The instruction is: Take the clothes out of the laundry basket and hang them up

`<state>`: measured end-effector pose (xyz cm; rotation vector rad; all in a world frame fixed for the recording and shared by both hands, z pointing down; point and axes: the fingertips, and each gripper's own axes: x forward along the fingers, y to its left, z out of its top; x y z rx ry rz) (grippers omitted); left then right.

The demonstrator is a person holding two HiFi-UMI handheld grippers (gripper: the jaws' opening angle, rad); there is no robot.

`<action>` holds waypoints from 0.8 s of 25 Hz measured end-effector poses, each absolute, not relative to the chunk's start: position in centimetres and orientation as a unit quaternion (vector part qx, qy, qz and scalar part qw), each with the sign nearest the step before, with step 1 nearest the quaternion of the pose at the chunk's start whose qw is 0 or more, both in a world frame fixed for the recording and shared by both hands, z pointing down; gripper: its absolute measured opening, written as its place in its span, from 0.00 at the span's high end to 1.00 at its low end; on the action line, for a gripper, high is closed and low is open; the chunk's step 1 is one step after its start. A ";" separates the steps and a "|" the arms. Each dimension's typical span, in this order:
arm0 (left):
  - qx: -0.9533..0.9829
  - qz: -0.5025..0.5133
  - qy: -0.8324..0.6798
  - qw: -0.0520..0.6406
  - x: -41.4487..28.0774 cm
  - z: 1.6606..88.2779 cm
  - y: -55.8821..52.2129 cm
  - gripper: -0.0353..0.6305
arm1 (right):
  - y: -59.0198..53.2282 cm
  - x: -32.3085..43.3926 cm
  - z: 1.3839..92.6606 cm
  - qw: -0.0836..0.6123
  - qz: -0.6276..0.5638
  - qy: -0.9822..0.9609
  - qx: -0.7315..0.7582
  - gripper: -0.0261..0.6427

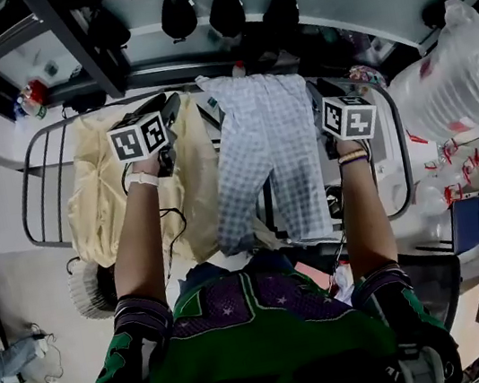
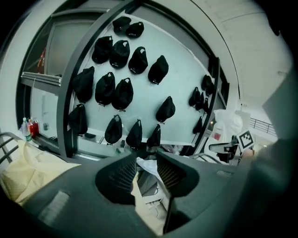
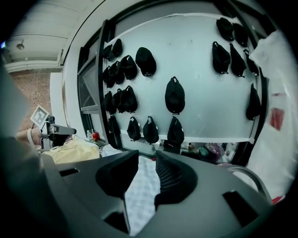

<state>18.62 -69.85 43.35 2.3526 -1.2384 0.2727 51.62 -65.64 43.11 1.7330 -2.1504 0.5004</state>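
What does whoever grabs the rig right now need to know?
Left gripper: jaws closed on the top left edge of the checked garment.
Right gripper: jaws closed on its top right edge.
Done: yellow cloth draped over the drying rack; checked garment lies across the rack beside it.
Left: release both edges, probably straighten it, then check for more clothes; the basket is not clearly in view.

Drying rack [image 1: 28,208], yellow cloth [image 1: 104,199], checked trousers [image 1: 271,149]
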 end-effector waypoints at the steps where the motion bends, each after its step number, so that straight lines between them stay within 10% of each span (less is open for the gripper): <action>1: 0.858 0.089 -0.451 0.228 18.1 42.6 -69.1 0.73 | -64.9 51.1 42.6 0.164 0.171 -0.756 0.610 0.79; 20: 0.896 0.004 -0.428 0.120 7.4 32.4 -51.6 0.73 | -46.9 40.7 31.8 0.106 0.058 -0.742 0.659 0.79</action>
